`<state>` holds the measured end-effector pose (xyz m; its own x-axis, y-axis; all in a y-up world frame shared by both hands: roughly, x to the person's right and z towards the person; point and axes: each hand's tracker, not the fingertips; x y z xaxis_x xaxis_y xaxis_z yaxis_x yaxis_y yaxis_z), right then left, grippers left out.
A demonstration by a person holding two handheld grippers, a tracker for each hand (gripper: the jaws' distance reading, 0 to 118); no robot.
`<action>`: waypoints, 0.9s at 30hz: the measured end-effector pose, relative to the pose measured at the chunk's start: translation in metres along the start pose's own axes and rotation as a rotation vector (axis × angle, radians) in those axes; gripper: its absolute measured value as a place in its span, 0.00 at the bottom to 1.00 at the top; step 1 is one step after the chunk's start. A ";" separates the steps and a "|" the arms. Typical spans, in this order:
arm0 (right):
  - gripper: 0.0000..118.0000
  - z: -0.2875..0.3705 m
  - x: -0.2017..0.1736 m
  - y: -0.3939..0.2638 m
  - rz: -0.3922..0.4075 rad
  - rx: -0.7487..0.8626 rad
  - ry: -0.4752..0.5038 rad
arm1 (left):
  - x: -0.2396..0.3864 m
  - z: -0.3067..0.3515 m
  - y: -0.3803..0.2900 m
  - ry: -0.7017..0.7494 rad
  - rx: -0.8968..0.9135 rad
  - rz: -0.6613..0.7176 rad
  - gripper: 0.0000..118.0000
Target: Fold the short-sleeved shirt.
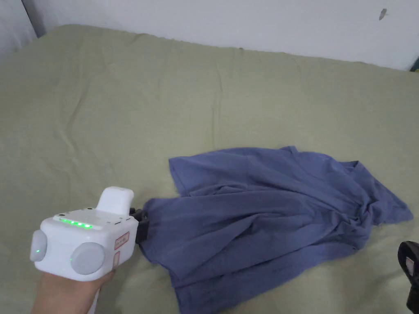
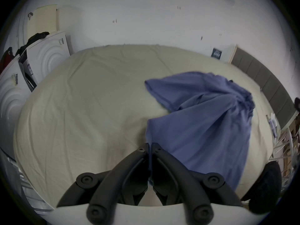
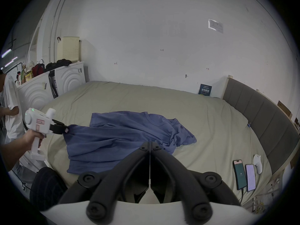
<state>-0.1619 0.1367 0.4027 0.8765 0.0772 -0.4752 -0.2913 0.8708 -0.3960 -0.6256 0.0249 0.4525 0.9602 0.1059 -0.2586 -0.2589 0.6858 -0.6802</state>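
Two jaws of my left gripper [image 2: 150, 149] are pressed together on a corner of the blue short-sleeved shirt [image 1: 262, 208], with a thin line of blue cloth running down between them in the left gripper view. From the head view that pinched corner sits at the shirt's left edge, just off the green bedsheet [image 1: 163, 102], and the fabric fans away from it in long slack folds. My right gripper [image 3: 150, 145] hangs above the near side of the bed, jaws closed tip to tip on nothing, well apart from the cloth.

Beyond my grip, the shirt lies crumpled across the near right part of the bed, one sleeve spread flat toward the wall, the neckline [image 3: 155, 119] facing the far side, the other sleeve bunched into a knot of wrinkles on the right.

I judge it light, thin and limp: it will drape and sag from any single hold, and it should slide easily over the sheet. One corner alone won't spread it. My right gripper should take the matching hem corner or a shoulder seam, where doubled stitching gives firmer purchase.

Two phones [image 3: 245, 176] rest near the bed's right edge, beside the grey headboard [image 3: 259, 114].
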 end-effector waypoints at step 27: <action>0.91 -0.314 0.202 -0.015 -0.347 -0.491 -0.292 | 0.016 -0.007 0.011 0.001 0.021 0.096 0.00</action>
<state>-0.1005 -0.0130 0.0660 0.9985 0.0206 -0.0507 -0.0537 0.5517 -0.8323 -0.6135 0.0286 0.4360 0.9309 0.1709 -0.3227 -0.3473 0.6875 -0.6378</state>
